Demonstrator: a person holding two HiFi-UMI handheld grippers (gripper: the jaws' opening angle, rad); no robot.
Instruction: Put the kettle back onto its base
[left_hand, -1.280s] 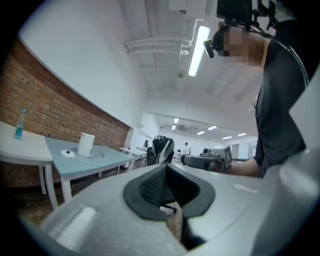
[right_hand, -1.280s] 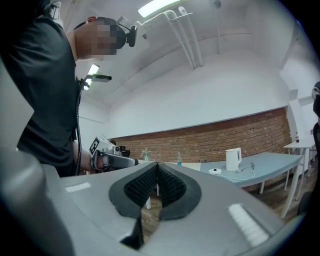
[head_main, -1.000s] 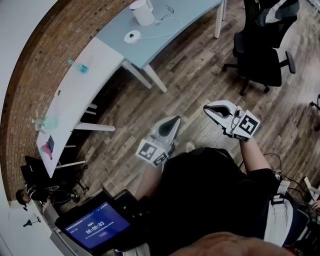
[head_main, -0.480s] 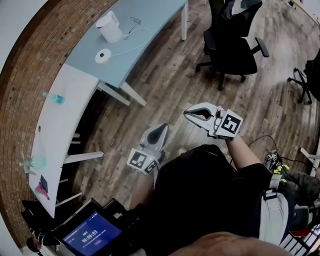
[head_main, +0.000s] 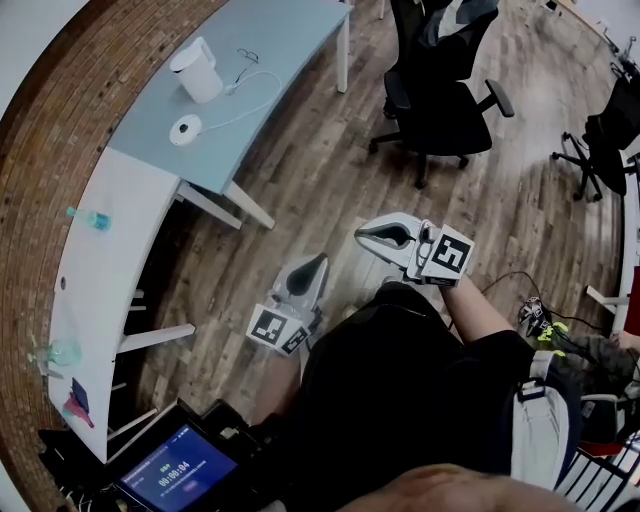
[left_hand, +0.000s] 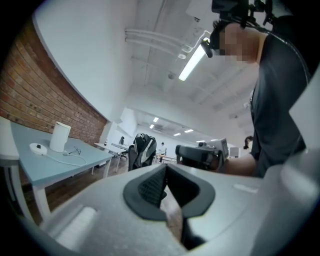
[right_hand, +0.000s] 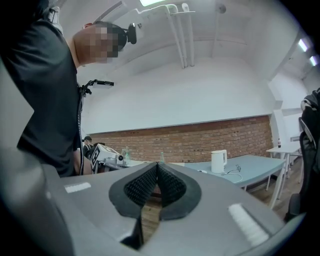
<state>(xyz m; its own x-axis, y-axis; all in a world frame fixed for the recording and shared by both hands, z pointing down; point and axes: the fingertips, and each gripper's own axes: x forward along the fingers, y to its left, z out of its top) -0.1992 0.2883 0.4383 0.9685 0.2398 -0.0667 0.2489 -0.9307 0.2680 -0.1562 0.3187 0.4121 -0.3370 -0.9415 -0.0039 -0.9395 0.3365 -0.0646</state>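
A white kettle (head_main: 196, 70) stands on the blue-grey table (head_main: 280, 40) at the far left, apart from its round white base (head_main: 185, 129), which lies beside it with a white cable. The left gripper view shows the kettle (left_hand: 61, 136) and base (left_hand: 37, 148) far off; the right gripper view also shows the kettle (right_hand: 218, 161) in the distance. My left gripper (head_main: 318, 262) and right gripper (head_main: 362, 232) hang over the wooden floor near the person's body, well short of the table. Both are shut and empty, with pads meeting in the left gripper (left_hand: 165, 167) and the right gripper (right_hand: 157, 165).
A black office chair (head_main: 440, 90) stands on the floor right of the table, another (head_main: 605, 140) at the far right. Glasses (head_main: 248, 56) lie by the kettle. A white desk (head_main: 100, 270) with bottles runs along the brick wall. A tablet screen (head_main: 185, 465) sits low left.
The head view has swung, so the table with the kettle now sits further left and lower in the picture. Both grippers have drifted left, still shut and empty.
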